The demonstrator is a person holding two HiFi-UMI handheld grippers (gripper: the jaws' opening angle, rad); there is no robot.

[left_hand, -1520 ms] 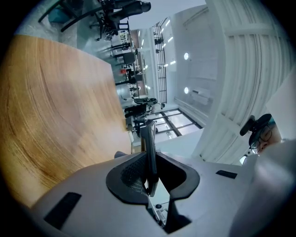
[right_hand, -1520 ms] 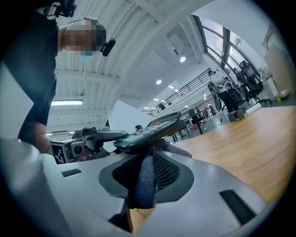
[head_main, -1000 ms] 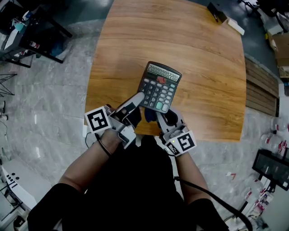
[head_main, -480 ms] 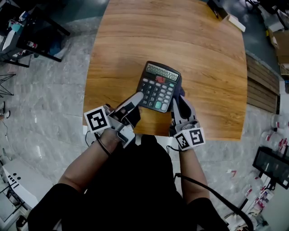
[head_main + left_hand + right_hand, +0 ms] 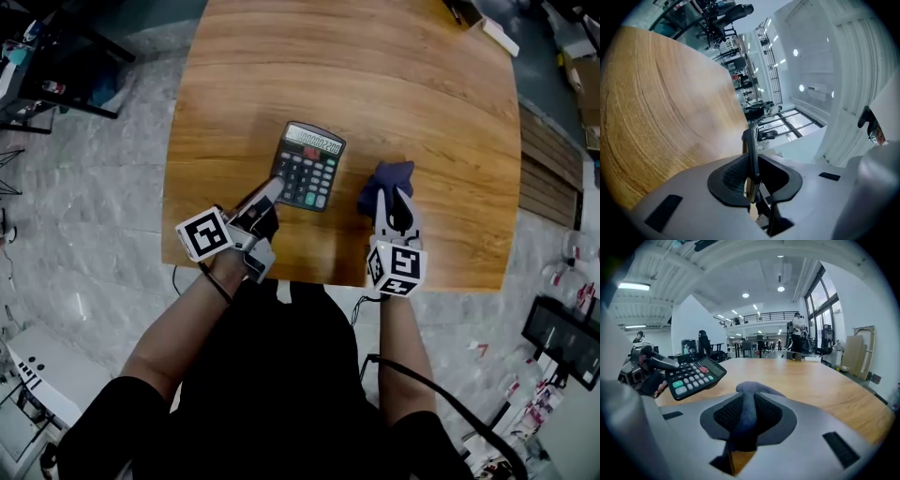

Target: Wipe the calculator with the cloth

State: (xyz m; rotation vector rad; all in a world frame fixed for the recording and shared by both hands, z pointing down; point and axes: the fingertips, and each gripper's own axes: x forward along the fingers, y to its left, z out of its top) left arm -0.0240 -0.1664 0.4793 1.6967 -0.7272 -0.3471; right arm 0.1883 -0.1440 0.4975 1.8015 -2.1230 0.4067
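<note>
Calculator display digits too small to read; no other text.

Right tool with cloth has pulled off the calculator and swung right, now well apart over the table. Left tool has carried the calculator down and left.

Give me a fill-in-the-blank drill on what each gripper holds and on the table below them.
1. The right gripper is shut on a dark blue ____.
2. The left gripper grips the ____ by its near edge.
3. The table has a top of light brown ____.
4. In the head view, the right gripper's load shows to the ____ of the left gripper's.

Missing words: cloth; calculator; wood; right.
</note>
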